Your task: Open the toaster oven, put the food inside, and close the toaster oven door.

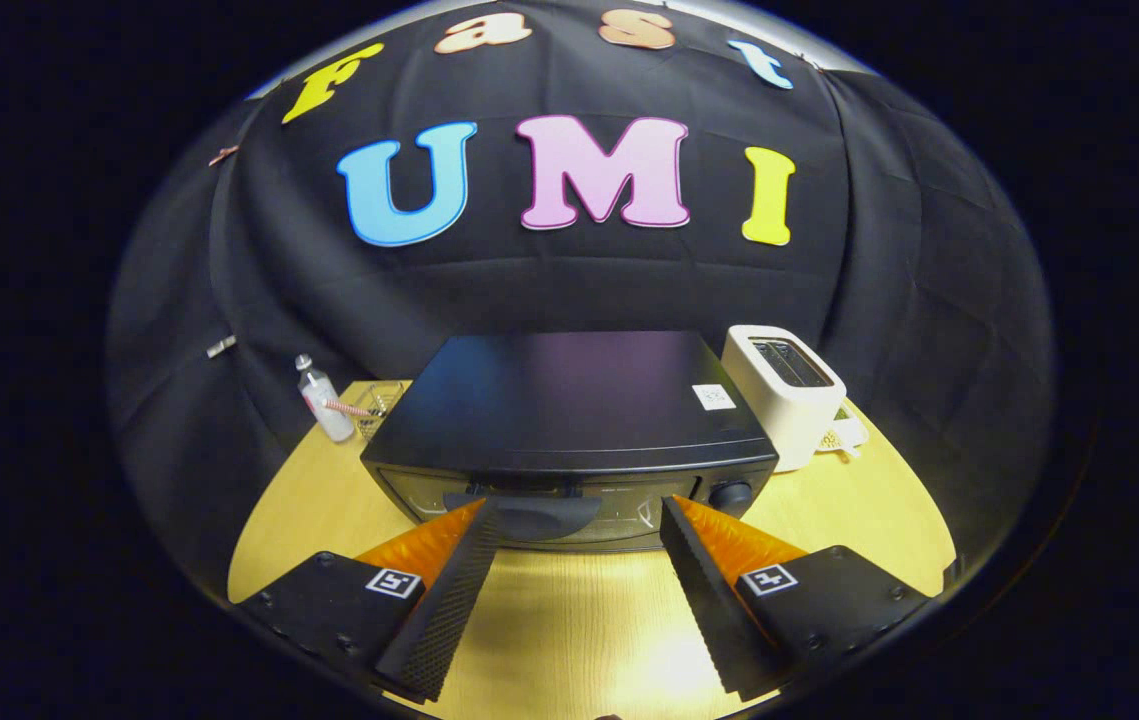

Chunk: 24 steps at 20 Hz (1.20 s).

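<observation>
two spread fingers (474,560) before shut toaster oven (569,420)

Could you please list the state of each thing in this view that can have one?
Toaster oven: door shut.
Door handle: ungrasped, just ahead of the fingertips.
Gripper: open, holding nothing.
Toaster: upright, slots look empty.
Bottle: upright, capped.

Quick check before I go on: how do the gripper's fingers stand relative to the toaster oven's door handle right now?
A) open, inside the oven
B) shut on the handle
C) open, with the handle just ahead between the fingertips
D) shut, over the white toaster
C: the gripper is open, its fingertips either side of the door handle on the closed toaster oven, nothing clamped.
</observation>
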Tool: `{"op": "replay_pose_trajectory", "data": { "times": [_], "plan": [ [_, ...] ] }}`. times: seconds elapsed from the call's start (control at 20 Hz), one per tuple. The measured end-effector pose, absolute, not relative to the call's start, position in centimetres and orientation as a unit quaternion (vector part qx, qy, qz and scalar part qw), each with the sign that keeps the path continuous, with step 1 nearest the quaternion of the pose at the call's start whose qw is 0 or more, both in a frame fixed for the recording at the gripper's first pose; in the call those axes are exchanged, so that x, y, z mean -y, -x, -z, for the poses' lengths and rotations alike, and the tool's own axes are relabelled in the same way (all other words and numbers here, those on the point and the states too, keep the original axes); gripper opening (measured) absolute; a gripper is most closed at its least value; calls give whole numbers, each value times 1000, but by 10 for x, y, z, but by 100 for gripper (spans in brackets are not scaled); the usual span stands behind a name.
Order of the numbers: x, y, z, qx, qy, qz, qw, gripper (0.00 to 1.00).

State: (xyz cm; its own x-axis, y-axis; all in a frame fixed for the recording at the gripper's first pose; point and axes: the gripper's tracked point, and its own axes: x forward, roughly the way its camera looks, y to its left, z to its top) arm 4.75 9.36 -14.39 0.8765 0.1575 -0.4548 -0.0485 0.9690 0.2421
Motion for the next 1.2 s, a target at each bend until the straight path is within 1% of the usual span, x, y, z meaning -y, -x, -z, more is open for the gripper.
{"op": "replay_pose_trajectory", "data": {
  "times": [0.2,0.55,0.75,0.9,1.2],
  "plan": [
    [-59,-39,115,-213,-129,-40,968,99],
    [-6,-15,26,-128,-119,-19,984,98],
    [17,3,-6,-95,-92,-8,991,98],
    [27,18,-21,-69,-76,4,995,98],
    [37,37,-18,-49,-59,28,997,98]
  ]
}}
